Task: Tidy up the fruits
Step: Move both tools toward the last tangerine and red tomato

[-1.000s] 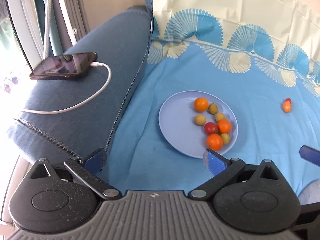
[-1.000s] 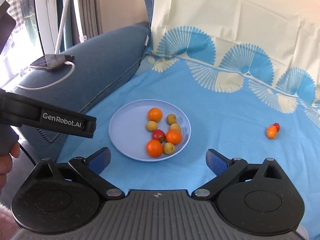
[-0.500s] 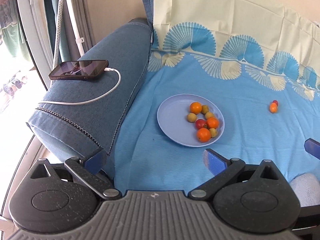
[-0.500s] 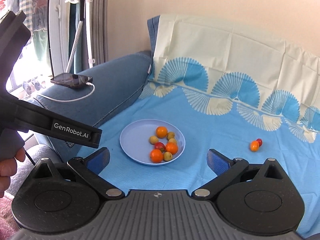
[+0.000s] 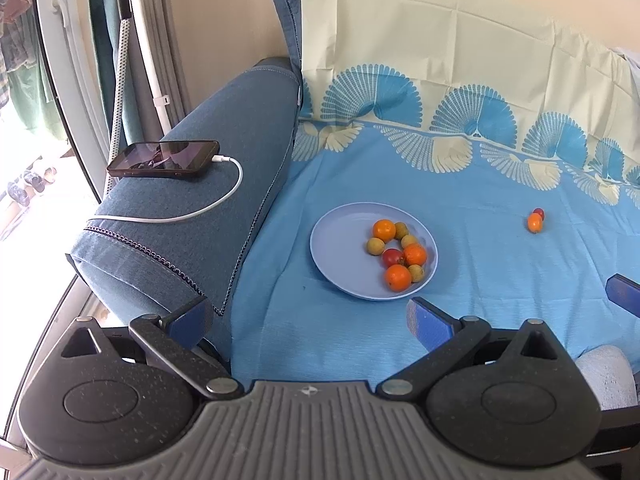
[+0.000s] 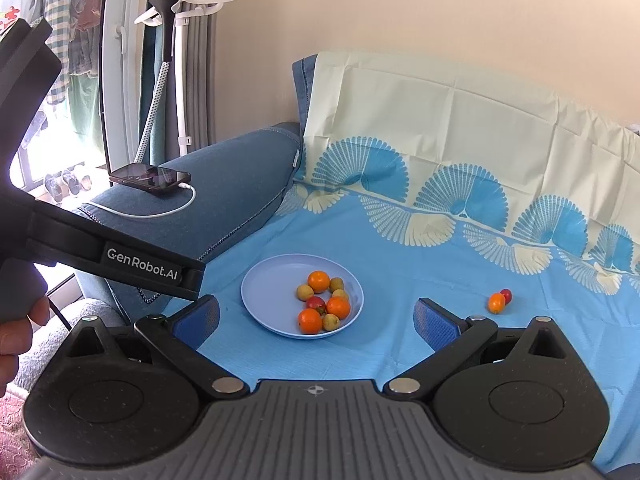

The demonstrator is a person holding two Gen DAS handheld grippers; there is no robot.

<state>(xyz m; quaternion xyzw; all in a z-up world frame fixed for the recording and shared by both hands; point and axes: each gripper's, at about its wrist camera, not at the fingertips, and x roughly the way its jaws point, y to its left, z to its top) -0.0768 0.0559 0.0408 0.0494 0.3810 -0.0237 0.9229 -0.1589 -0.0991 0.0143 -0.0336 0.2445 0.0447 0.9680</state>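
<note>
Both the left gripper (image 5: pixel 308 318) and right gripper (image 6: pixel 316 318) gape wide and empty, well back from the plate (image 6: pixel 264 284) of fruit at frame centre, so the two stray fruits (image 6: pixel 499 301) at right could roll across the soft sheet (image 6: pixel 420 280) if nudged.

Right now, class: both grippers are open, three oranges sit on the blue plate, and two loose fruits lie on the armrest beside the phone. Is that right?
Not quite. The two loose fruits lie on the blue sheet right of the plate, not on the armrest; the right wrist view shows it. The rest holds.
</note>
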